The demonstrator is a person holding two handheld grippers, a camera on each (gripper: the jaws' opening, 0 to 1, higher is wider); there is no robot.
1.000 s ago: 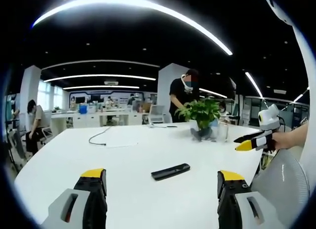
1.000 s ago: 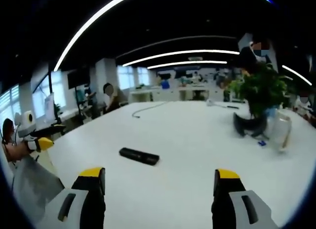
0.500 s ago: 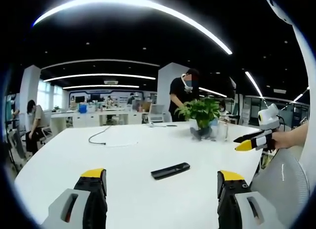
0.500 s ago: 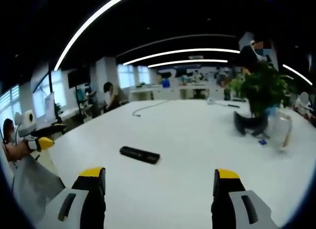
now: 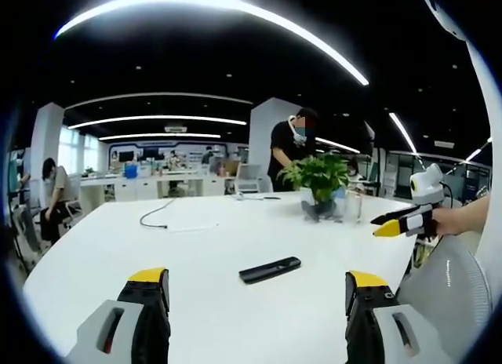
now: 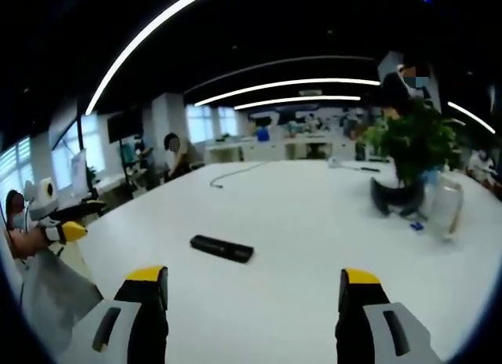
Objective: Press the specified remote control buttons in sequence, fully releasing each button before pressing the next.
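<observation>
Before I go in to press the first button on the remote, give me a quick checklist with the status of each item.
1. Remote control in sight, lying flat on the white table: ok.
2. Left gripper open and holding nothing: ok.
3. Right gripper open and holding nothing: ok.
4. Table surface between both grippers and the remote free of obstacles: ok.
5. Potted plant and cable well away from the remote: ok.
6. Button side facing up and target button located: cannot tell, the remote is too small and dark to read.
</observation>
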